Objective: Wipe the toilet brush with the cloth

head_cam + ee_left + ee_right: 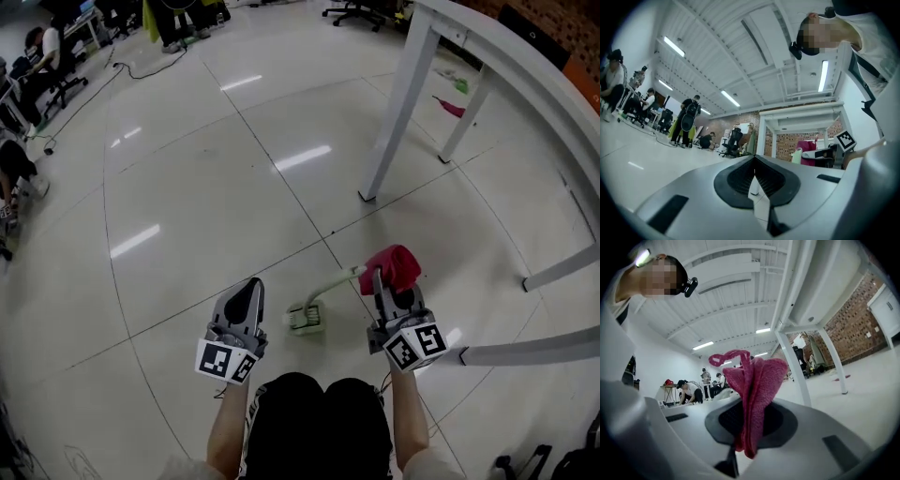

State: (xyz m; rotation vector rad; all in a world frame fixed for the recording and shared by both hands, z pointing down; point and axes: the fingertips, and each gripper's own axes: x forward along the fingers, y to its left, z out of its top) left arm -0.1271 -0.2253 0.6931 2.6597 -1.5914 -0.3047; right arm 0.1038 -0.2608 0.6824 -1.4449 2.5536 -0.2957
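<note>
Left claw [249,287] is pressed together, holding nothing. Right claw [378,279] pinches a pink cloth [394,265]. The brush [309,317] lies on the floor [187,187] between them, its handle end just beside the cloth.

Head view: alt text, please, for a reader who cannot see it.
A right tool clamps a pink cloth beside a brush lying on a glossy white floor. The left tool, shut and empty, is on the brush's other side; white table legs stand beyond.
</note>
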